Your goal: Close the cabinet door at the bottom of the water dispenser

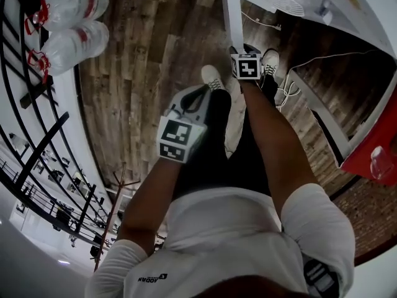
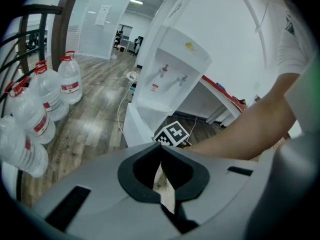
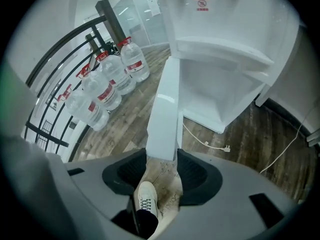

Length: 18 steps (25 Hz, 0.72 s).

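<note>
— Between the jaws of the right gripper (image 3: 162, 156), what is held?
— The free edge of the cabinet door (image 3: 164, 109) is clamped there. One pad is set against each face, so that the panel can be steered and not merely shoved.
— Where is the door found?
— It is swung well out from the water dispenser (image 3: 220, 39) and is seen edge-on from the gripper. The bottom compartment (image 3: 215, 94) is exposed behind it, so the closing is judged not yet done.
— Why is the outer edge chosen?
— That edge appears to lie farthest from the hinge, so the most leverage is judged to be had there.
— What of the left gripper (image 2: 161, 151)?
— Its jaws are drawn together on nothing. It is held back near the body, apart from the dispenser, and is judged unneeded for a one-handed swing.
— Is anything to be minded?
— A power cable (image 3: 205, 143) is laid on the floor (image 3: 240, 134) near the compartment's front and might be caught. Water bottles (image 3: 112, 79) are stood well off to the side.
</note>
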### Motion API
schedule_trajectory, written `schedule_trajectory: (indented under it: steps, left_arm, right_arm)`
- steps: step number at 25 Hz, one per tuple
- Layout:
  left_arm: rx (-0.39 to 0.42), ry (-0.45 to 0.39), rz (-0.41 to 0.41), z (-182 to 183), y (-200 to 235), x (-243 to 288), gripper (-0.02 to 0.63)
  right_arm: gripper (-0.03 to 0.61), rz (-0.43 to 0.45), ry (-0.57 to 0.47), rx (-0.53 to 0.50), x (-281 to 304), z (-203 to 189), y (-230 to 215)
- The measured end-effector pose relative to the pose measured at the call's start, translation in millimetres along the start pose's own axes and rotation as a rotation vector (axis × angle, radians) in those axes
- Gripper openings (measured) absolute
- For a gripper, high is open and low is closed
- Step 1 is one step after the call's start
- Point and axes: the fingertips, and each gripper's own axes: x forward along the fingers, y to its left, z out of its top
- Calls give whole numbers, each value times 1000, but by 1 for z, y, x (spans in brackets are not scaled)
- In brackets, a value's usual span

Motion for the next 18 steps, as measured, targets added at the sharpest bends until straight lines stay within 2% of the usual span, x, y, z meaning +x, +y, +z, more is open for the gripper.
schedule_trajectory:
  steps: [8, 18]
  left_arm:
    - [34, 19, -4, 14, -24, 20, -3]
    - [23, 17, 34, 37, -32, 47, -3]
  right_arm:
    - [204, -5, 4, 51, -11, -5, -48]
    - [204, -11, -13, 7, -19, 6, -101]
